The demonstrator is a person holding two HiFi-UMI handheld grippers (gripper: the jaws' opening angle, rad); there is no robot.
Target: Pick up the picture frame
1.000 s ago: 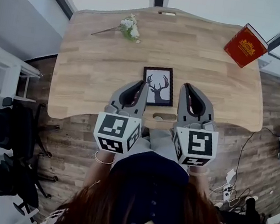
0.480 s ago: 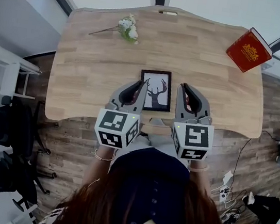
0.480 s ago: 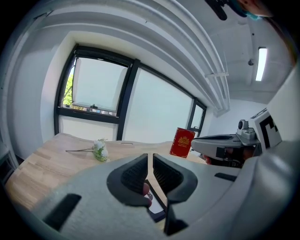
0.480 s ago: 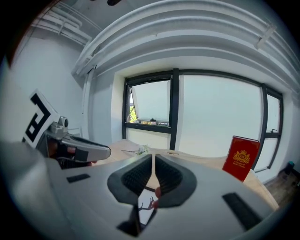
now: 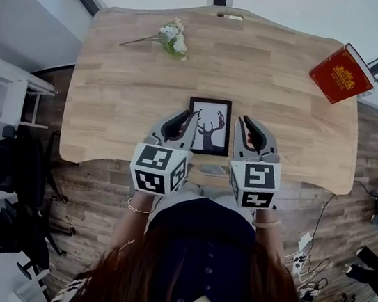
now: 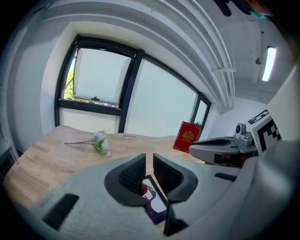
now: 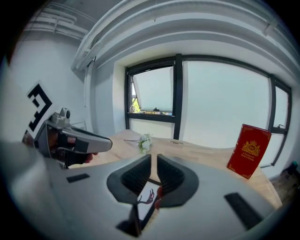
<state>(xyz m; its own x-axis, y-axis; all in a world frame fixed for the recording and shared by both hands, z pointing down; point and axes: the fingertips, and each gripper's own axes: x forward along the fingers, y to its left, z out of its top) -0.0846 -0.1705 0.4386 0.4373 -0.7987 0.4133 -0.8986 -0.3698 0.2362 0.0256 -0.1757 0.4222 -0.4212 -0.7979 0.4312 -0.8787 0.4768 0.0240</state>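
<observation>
Left gripper (image 5: 193, 116) and right gripper (image 5: 244, 122) sink lower, now flank frame (image 5: 209, 126), flat on table (image 5: 114, 86) near front edge. Both clenched, empty. Gotta open up before grab, I reckon.

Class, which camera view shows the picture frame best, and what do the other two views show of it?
The head view: nearly the whole frame lies flat on the table, deer print facing up. The left gripper view shows only a slice of it below the shut jaws; the right gripper view likewise a narrow strip.
</observation>
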